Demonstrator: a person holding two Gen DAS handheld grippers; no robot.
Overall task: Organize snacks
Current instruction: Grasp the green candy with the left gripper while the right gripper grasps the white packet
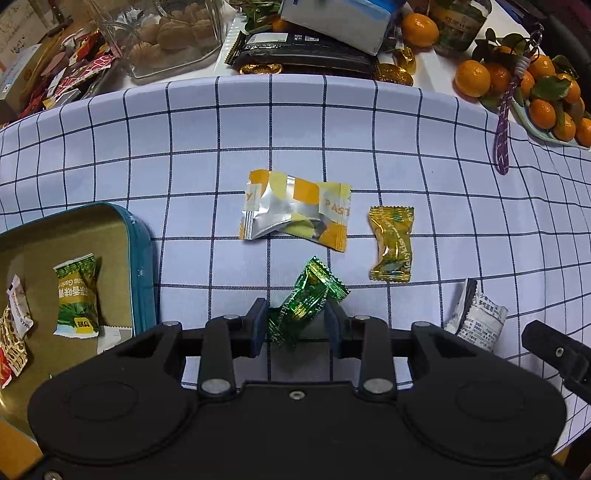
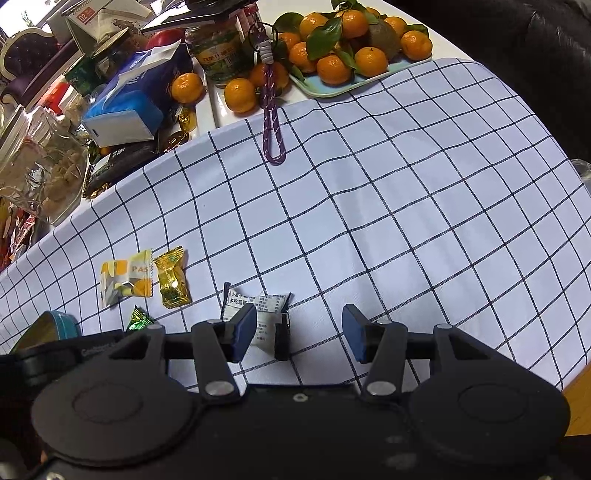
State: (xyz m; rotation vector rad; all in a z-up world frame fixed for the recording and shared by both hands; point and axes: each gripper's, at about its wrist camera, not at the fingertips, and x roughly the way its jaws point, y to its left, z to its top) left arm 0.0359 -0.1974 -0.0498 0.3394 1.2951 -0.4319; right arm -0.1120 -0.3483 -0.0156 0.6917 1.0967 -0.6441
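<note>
Snacks lie scattered on a checked tablecloth (image 1: 406, 129) in white and dark blue. From the left wrist view, the left gripper (image 1: 297, 323) points down at a green foil candy (image 1: 308, 299), which sits between its 2 blue pads; whether the pads press the wrapper or merely flank it cannot be told, though the candy's lower end lies right against the left pad. Just beyond it lies a yellow-and-silver pastry packet (image 1: 295, 208), and to the right of that a gold candy (image 1: 391, 243), both flat on the cloth and apart from each other. A white sachet (image 1: 476, 317) with dark print lies further right, near the tip of the other gripper. At the left, a teal-rimmed tin (image 1: 142, 258) already holds several snacks, among them a green-and-white packet (image 1: 77, 295) and some red and white wrappers partly cut off by the frame edge. From the right wrist view, the right gripper (image 2: 299, 334) has its jaws apart and empty above the cloth, with the white sachet (image 2: 264, 314) lying just ahead of its left finger (image 2: 243, 330). Beyond the cloth stand a tray of mandarins (image 2: 351, 48) with leaves, a purple cord loop (image 2: 271, 122), a glass container of walnuts (image 1: 177, 33) and assorted boxes.
</note>
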